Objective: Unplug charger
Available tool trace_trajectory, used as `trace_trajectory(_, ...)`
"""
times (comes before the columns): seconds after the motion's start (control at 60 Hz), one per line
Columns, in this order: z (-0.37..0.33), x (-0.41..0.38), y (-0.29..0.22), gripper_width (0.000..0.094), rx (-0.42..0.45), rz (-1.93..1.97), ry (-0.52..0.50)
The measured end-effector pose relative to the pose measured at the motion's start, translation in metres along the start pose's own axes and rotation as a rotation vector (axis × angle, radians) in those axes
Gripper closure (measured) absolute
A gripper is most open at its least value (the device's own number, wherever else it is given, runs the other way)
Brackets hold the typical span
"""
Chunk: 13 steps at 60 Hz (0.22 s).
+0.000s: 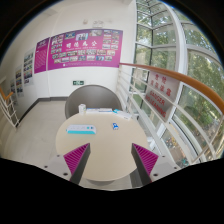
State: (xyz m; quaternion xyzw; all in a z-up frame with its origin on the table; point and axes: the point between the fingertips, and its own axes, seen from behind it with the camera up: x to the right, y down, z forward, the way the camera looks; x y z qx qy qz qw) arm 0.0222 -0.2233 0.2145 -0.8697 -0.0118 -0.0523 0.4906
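**The charger lies far ahead of my tongs, a little to the right**

I am in a large, bright hall with tall windows on the right side and a wall of pink posters (78, 48) far on the left. In the middle stands a round pale worktop (100, 140), and behind it a grey curved seat (88, 98).

My tongs (111, 160) hang over the near edge of the worktop. The two fingers (79, 156) stand apart with a wide gap, and nothing is between them.

On the far half of the worktop I see two small things. One is a flat, light blue thing (82, 128), long from left to right, beyond my left finger. The other is a small blue and white object (116, 125), which I judge to be the charger, but it is too small to be sure. I cannot see a cable or a socket.

This small object lies beyond the gap of the tongs, far from the tips and slightly right of the centre. So I think the coming move must go straight forward over the worktop with a small turn to the right.
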Motion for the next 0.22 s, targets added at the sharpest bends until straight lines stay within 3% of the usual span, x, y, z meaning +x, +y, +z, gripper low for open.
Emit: trace_trajectory(0.217, -0.02, -0.004, 0.001, 0.0087, 0.009, 0.005, 0.002)
